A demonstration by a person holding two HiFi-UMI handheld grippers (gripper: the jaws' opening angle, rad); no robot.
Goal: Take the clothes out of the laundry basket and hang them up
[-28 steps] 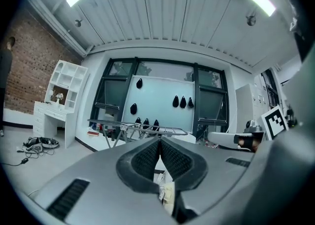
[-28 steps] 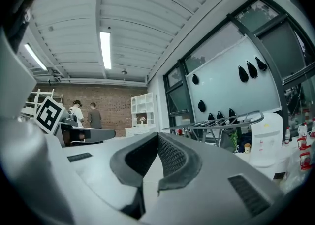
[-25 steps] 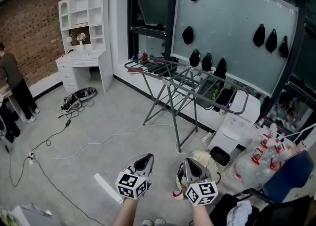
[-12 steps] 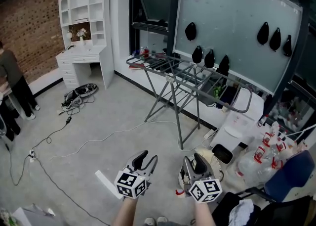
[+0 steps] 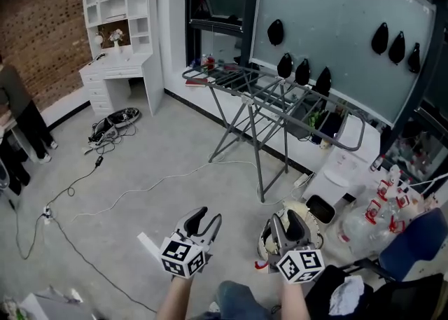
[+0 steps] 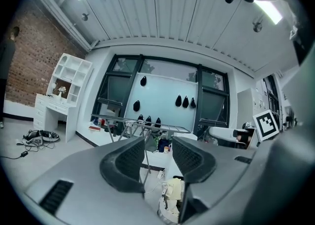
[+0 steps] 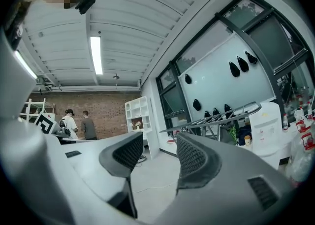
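Though left gripper (image 5: 210, 215) and right gripper (image 5: 287, 218) just opened empty, right gripper view misses the basket (image 6: 170, 197).

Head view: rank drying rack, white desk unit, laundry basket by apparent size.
1. drying rack, widest span.
2. white desk unit; it stands farther away, so its true size is unsure.
3. laundry basket, smallest, though the right gripper covers part of it.

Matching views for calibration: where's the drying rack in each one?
Head view: drying rack, upper centre, before the windows.
Left gripper view: rack at centre, just above the jaws.
Right gripper view: rack right of centre, above the right-hand jaw.
Shared landmark: white shelf unit, left of the rack in all three.
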